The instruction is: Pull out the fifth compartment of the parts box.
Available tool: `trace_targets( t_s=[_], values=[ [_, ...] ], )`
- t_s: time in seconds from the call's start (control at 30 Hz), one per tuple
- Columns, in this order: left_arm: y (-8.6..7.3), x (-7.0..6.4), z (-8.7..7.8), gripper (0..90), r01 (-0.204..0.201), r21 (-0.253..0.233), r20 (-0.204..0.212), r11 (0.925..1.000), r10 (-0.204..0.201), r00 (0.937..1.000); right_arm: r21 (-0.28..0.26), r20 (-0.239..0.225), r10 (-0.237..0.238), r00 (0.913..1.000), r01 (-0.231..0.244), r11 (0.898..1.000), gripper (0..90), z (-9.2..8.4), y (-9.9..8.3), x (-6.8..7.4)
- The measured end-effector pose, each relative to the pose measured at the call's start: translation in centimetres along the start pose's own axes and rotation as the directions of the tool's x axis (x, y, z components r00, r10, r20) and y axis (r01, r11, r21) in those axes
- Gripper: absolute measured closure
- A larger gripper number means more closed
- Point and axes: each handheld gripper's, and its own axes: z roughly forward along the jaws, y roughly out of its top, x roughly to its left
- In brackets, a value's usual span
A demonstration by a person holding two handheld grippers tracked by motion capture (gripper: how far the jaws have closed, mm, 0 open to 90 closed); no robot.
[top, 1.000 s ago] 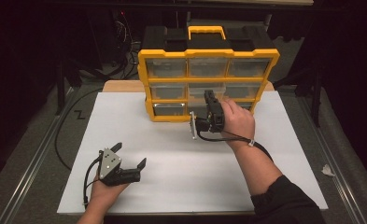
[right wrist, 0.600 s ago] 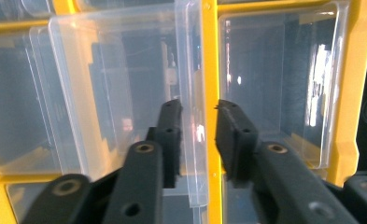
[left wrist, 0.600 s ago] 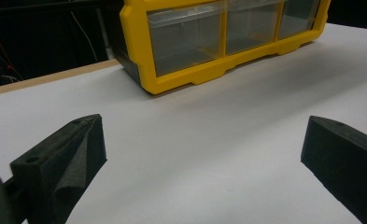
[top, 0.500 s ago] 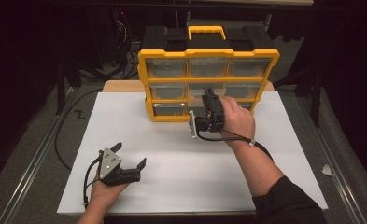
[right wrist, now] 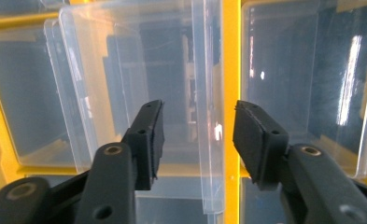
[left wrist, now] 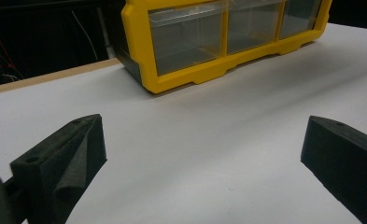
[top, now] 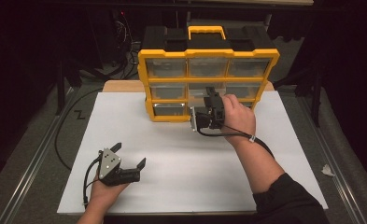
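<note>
A yellow-framed organiser point(top: 143, 74) with clear drawers stands at the back of the white table top. Its middle drawer point(top: 201, 91) is pulled partly out. My right gripper point(top: 211, 92) points into it. In the right gripper view the drawer's clear side wall point(right wrist: 208, 116) stands between the pads point(right wrist: 148, 140), which do not press on it. The jaws have just been opening off it, then easing in slightly. My left gripper point(top: 130, 155) rests low at the front left, jaws wide apart with nothing between them, and bare table lies between its fingers point(left wrist: 64, 158).
The organiser's bottom row point(left wrist: 186, 42) is closed, as seen from the left gripper. A wooden board edge point(top: 120, 86) shows behind the white sheet point(top: 172, 154). Cables point(top: 64, 135) trail off the table's left side. A scrap of paper point(top: 327, 170) lies at the right.
</note>
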Motion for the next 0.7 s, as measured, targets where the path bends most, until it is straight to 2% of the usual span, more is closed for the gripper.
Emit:
trace_targets(
  t_s=[0.1,0.2,0.37,0.7],
  values=[
    [0.0,0.0,0.0,0.6,-0.002,-0.001,0.001,1.0,0.002,1.0,-0.001,0.014,-0.004,0.9999,0.004,1.0,65.7,0.0,-0.2,0.1],
    [0.0,0.0,0.0,0.6,0.0,-0.001,0.0,1.0,0.0,1.0,-0.006,0.047,-0.006,0.9989,0.006,1.0,77.7,-0.2,-0.3,0.0],
    [0.0,0.0,-0.1,0.6,-0.002,-0.001,0.0,1.0,0.002,1.0,0.004,0.05,-0.026,0.9984,0.026,1.0,78.7,-0.6,-0.3,0.0],
    [0.1,0.0,-0.2,0.6,0.004,-0.008,-0.001,1.0,-0.004,1.0,-0.01,0.061,-0.036,0.9975,0.037,0.999,79.0,-3.0,-0.6,0.3]
  ],
)
